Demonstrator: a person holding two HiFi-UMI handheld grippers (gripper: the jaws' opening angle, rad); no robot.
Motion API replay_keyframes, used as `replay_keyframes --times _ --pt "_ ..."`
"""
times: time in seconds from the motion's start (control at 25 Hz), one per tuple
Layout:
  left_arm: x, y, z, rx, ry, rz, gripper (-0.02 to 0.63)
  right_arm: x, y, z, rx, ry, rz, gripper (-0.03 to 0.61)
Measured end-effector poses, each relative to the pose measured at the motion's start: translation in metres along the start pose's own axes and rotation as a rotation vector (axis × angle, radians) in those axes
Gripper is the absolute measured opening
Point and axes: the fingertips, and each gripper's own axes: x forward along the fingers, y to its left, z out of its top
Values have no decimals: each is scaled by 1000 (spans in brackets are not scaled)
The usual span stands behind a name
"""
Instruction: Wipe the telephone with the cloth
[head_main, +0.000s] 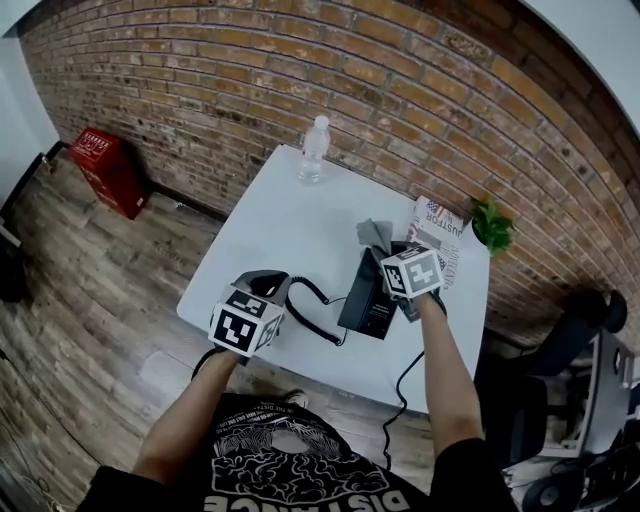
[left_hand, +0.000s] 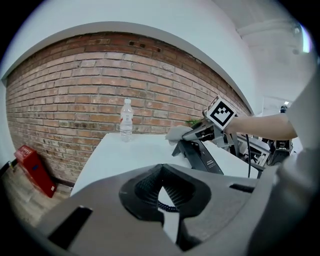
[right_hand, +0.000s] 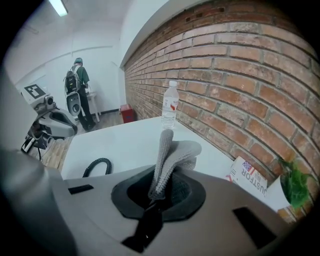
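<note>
The black telephone base (head_main: 368, 300) stands on the white table (head_main: 290, 225), near its front right. My right gripper (head_main: 385, 245) hovers over the base's far end, shut on a folded grey cloth (head_main: 374, 234) that sticks up from the jaws (right_hand: 172, 155). My left gripper (head_main: 268, 287) is at the table's front left, shut on the grey handset (right_hand: 55, 124). A black coiled cord (head_main: 318, 310) runs from the handset to the base. In the left gripper view the cord (left_hand: 165, 204) shows through the gap in the jaws, with the base (left_hand: 200, 155) and cloth (left_hand: 176, 132) beyond.
A clear water bottle (head_main: 314, 150) stands at the table's far edge by the brick wall. A magazine (head_main: 440, 235) and a small green plant (head_main: 492, 226) lie to the right of the phone. A red box (head_main: 108, 170) sits on the floor at left. An office chair (head_main: 570, 340) is at right.
</note>
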Motion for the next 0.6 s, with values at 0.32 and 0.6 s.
replay_keyframes --times 0.32,0.6 --pt "-8 9 1 -10 -11 15 6 8 13 12 3 -10 29 11" --pt "-16 16 0 -24 -20 22 6 17 36 18 -4 -11 57 11"
